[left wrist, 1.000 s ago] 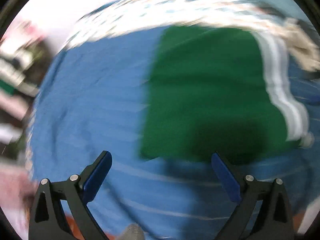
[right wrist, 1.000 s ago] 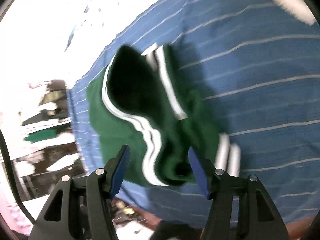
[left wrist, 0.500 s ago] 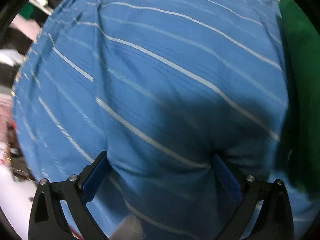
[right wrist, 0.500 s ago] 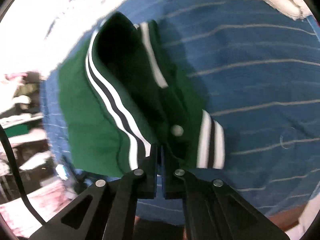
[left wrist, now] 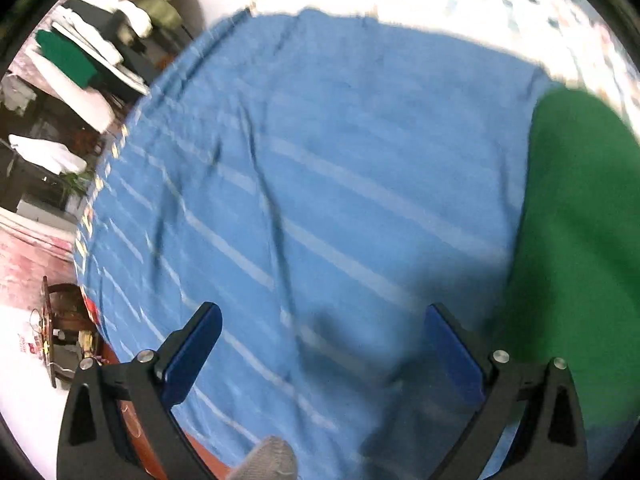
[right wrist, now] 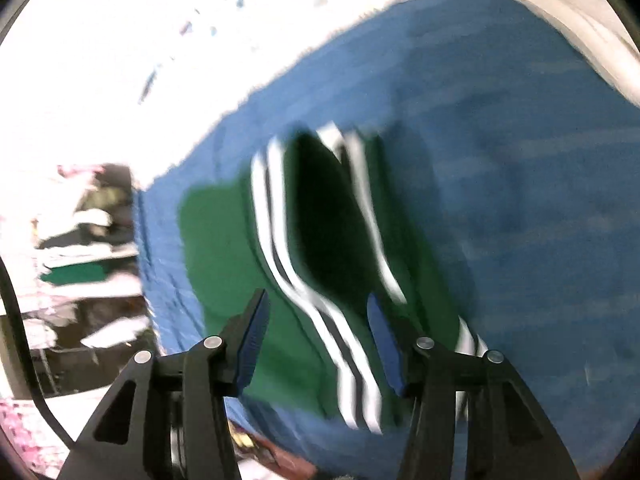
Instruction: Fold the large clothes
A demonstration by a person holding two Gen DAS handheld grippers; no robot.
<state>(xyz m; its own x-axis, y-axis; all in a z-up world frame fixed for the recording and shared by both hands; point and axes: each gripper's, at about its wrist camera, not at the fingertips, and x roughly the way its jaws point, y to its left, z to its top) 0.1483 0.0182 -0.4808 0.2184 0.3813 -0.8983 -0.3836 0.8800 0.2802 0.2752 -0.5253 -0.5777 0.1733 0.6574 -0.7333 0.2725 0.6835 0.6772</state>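
Your right tool [right wrist: 316, 332], jaws opening and gripping nothing, sat right over the green jacket [right wrist: 224, 264] on the blue striped sheet [right wrist: 520, 200], while your left tool [left wrist: 320, 350], wide open and empty, had the jacket off to its right.

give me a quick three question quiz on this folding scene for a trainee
1. True or false: the green jacket lies on the blue striped cloth.
2. Multiple choice: what runs along the jacket's trim? A) red dots B) white and dark stripes C) yellow checks
3. Fill in: in the left wrist view, the jacket lies to the ____ of the left gripper.

Key:
1. True.
2. B.
3. Right. The left gripper's jaws stand open with nothing held. The right gripper is opening its jaws over the striped trim, not pinching it.
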